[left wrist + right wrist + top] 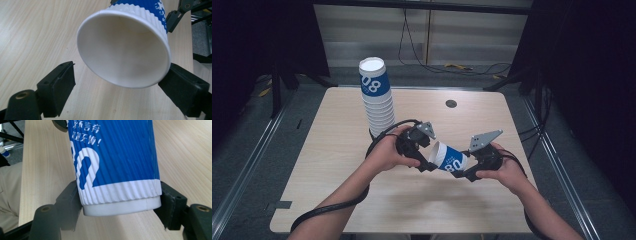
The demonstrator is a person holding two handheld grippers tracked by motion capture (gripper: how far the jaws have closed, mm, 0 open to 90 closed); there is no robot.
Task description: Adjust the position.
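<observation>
One blue-and-white ribbed paper cup (449,159) is off the tall stack of matching cups (377,97) and hangs on its side over the pale wooden table (337,165), between the two grippers. It has yet to be set down anywhere; judging by that, the job is barely midway.

The right gripper (120,202) has its jaws clamped on the cup's base end, one pad on each side of the white bottom band.

The left gripper (120,82) faces the cup's open mouth with its jaws spread: one pad stands clear of the rim, the other sits right at it, so it grips nothing.
</observation>
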